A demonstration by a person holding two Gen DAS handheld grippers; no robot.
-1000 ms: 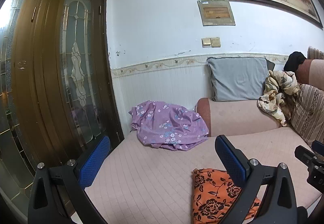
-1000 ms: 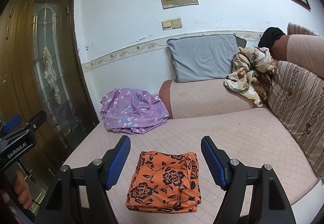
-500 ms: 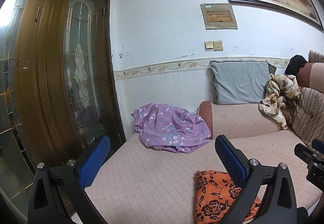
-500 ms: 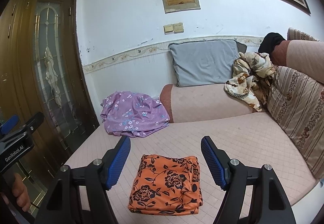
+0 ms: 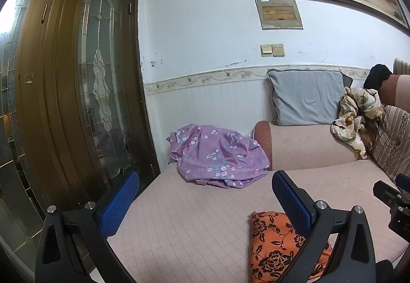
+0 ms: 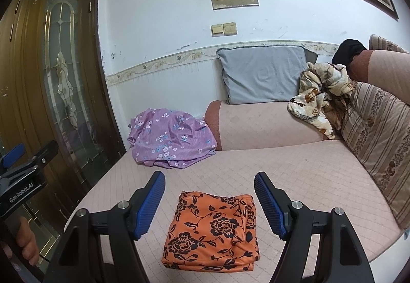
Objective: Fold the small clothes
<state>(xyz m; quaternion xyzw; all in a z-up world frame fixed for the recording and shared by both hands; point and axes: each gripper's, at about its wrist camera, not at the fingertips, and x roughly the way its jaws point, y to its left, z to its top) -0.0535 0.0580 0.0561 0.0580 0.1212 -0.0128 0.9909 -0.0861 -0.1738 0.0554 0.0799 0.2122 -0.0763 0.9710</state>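
A folded orange cloth with black flowers (image 6: 214, 229) lies on the pink sofa seat (image 6: 294, 173) near its front edge; it also shows in the left wrist view (image 5: 275, 244). A crumpled purple floral garment (image 6: 170, 138) lies at the seat's far left corner, also in the left wrist view (image 5: 217, 155). My right gripper (image 6: 208, 202) is open and empty, held just above the near side of the orange cloth. My left gripper (image 5: 205, 203) is open and empty, left of the orange cloth, facing the purple garment.
A grey pillow (image 6: 264, 73) stands on the sofa's arm. A cream patterned cloth (image 6: 320, 93) and a striped cushion (image 6: 376, 139) lie at the right. A brown wooden door with glass panes (image 5: 77, 93) stands at the left, close to the sofa's edge.
Both grippers have drawn back and tilted up slightly, so the clothes sit lower in view. Both stay open. The clothes have not moved.
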